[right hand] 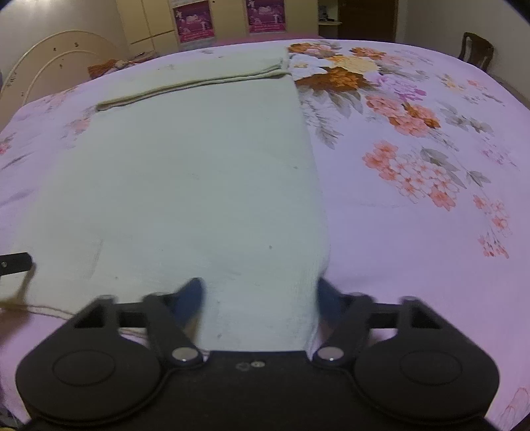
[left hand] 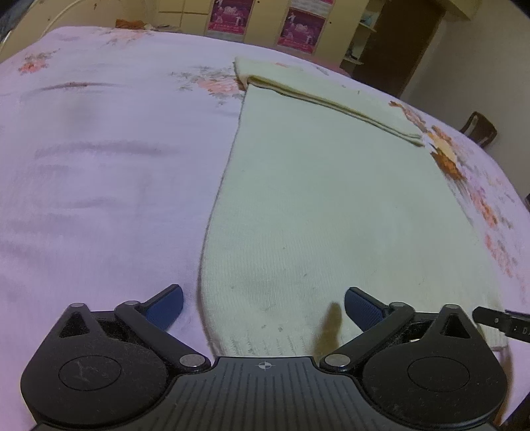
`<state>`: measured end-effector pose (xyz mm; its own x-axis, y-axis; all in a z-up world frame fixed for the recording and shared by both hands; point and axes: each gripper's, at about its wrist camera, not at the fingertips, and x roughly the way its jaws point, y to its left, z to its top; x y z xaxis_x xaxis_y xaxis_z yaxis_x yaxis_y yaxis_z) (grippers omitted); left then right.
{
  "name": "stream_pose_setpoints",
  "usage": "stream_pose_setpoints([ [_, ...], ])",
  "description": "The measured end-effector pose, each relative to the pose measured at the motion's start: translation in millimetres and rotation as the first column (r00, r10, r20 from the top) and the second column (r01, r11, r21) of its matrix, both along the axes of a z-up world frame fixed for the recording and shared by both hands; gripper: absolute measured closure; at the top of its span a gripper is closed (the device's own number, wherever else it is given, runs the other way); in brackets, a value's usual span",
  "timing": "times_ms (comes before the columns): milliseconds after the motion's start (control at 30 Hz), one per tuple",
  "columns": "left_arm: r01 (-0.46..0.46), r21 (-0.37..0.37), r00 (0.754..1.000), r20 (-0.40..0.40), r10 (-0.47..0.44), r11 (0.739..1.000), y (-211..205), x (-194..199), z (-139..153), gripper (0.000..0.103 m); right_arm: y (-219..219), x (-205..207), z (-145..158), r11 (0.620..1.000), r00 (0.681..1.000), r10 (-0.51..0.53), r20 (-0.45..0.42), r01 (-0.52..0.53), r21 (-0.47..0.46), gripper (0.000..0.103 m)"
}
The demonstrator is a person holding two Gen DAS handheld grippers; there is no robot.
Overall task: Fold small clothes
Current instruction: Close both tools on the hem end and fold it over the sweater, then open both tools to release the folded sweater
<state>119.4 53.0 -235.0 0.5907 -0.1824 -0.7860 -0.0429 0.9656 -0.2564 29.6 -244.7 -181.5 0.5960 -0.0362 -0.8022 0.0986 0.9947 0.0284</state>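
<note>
A cream knitted garment [left hand: 314, 199] lies flat on the pink floral bedsheet [left hand: 99, 165], with a folded band across its far end [left hand: 331, 99]. My left gripper [left hand: 265, 306] is open wide over the garment's near left corner; its blue pads [left hand: 169, 306] touch no cloth. In the right wrist view the same garment [right hand: 185, 172] fills the middle. My right gripper [right hand: 260, 298] straddles the near right corner, its blurred fingers [right hand: 192, 298] apart with cloth lying flat between them. The right gripper's tip [left hand: 497, 321] shows at the edge of the left wrist view.
A brown thread or stain [left hand: 328, 328] marks the near hem. A dark wooden chair [right hand: 475, 49] stands past the bed's far right side. A curved headboard [right hand: 49, 63] and cupboards with pink posters [right hand: 195, 23] lie beyond. An orange cloth [left hand: 129, 23] sits at the bed's far end.
</note>
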Motion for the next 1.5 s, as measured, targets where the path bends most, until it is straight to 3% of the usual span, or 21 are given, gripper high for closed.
stream_pose_setpoints([
  [67,0.004,-0.005,1.000,-0.001,-0.004,1.000,1.1,-0.3,1.6,0.022,-1.4,0.7,1.4,1.000,1.000,0.005,-0.001,-0.005,0.024,0.070],
  [133,0.016,-0.033,1.000,-0.010,-0.016,0.999,2.9,-0.3,2.8,0.036,-1.3,1.8,1.6,0.999,1.000,0.009,-0.011,-0.009,0.047,0.074],
  [267,0.022,-0.120,0.998,-0.053,-0.029,0.992,7.9,2.9,3.0,0.045,-1.1,4.9,3.2,0.995,0.999,0.027,-0.038,-0.023,0.101,0.085],
  [333,0.034,-0.152,0.997,-0.068,-0.044,0.988,8.6,7.0,0.7,0.062,-2.8,7.1,1.5,0.992,0.999,0.027,-0.047,-0.022,0.121,0.086],
  [400,0.031,-0.203,0.994,-0.094,-0.051,0.979,13.3,13.9,-2.5,0.088,-8.0,9.2,1.2,0.986,0.999,0.017,-0.052,-0.008,0.168,0.090],
  [433,0.027,-0.235,0.993,-0.104,-0.052,0.972,16.2,17.3,-3.4,0.093,-11.1,10.0,3.3,0.977,0.999,0.013,-0.050,-0.002,0.213,0.093],
  [500,0.019,-0.275,0.994,-0.097,-0.047,0.961,19.8,22.6,-0.5,0.093,-16.1,11.1,12.4,0.960,1.000,0.011,-0.018,-0.005,0.282,0.094],
  [733,0.061,-0.317,0.998,0.046,-0.049,0.946,16.9,56.5,34.6,0.093,-20.1,32.1,48.4,0.943,0.996,0.024,0.089,-0.052,0.328,0.094],
  [1067,0.056,-0.341,0.982,0.187,0.009,0.939,9.4,169.6,67.5,0.093,-37.3,126.5,88.7,0.942,0.969,0.016,0.247,-0.097,0.320,0.094],
  [1233,0.027,-0.335,0.971,0.231,0.055,0.942,4.2,237.2,70.8,0.093,-50.8,191.7,88.9,0.937,0.960,-0.005,0.281,-0.094,0.338,0.094],
  [1500,-0.062,-0.303,0.969,0.209,0.130,0.951,-8.1,339.1,34.5,0.093,-72.2,311.2,52.2,0.919,0.969,-0.054,0.242,-0.047,0.391,0.094],
])
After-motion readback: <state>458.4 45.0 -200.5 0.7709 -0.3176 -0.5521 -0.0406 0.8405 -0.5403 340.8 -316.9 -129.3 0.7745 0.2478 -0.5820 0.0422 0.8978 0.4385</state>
